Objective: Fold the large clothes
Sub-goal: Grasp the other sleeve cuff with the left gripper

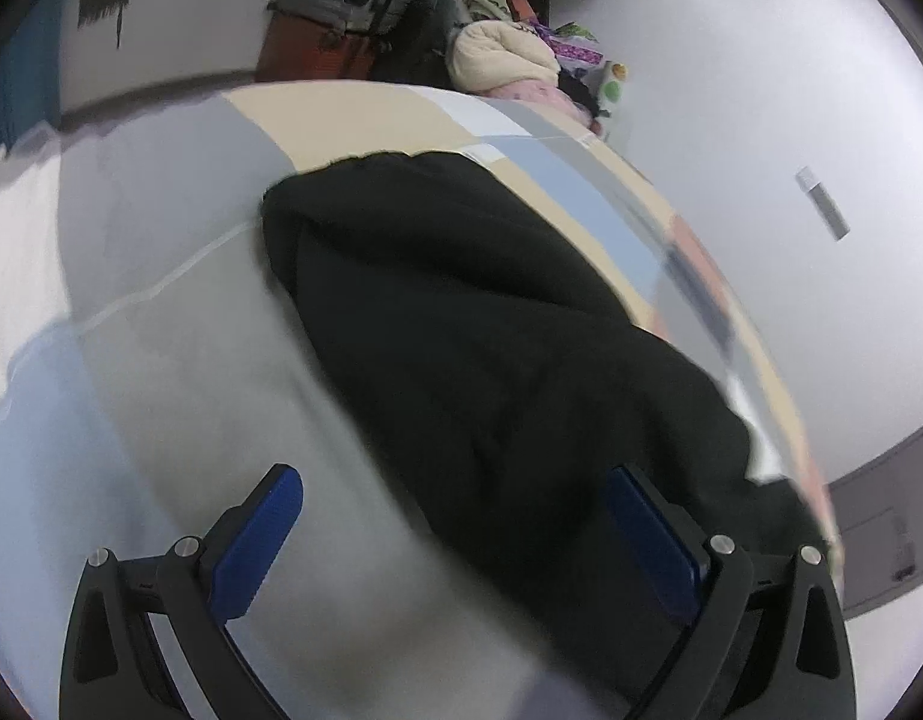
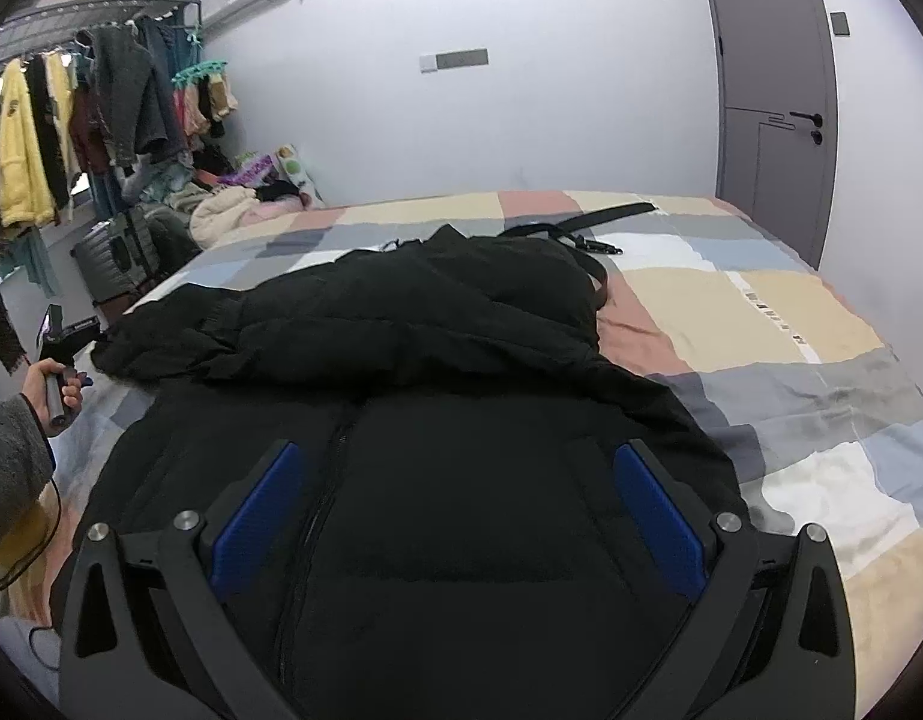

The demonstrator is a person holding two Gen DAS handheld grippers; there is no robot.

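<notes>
Left wrist view
Left gripper (image 1: 455, 534): fingers spread wide, holding nothing; coat edge passes between them, ready for a grab, I judge.
Coat (image 1: 461, 324): black, lying from 11 to 5 o'clock on the bed (image 1: 161, 360).

Right wrist view
Right gripper (image 2: 455, 516): fully spread, empty, over the zipper (image 2: 329, 480).
Coat (image 2: 401, 360): upper part doubled over, mid-bed (image 2: 761, 324).
Left hand (image 2: 56, 387): at 9 o'clock, off the coat's edge.

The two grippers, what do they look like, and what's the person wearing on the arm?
Both the left gripper and the right gripper have black angular frames with silver round bolts and ribbed blue pads on the fingers. The right wrist view shows a grey fuzzy sleeve on the arm with the left gripper's dark handle, and a thin black cable below it.
</notes>
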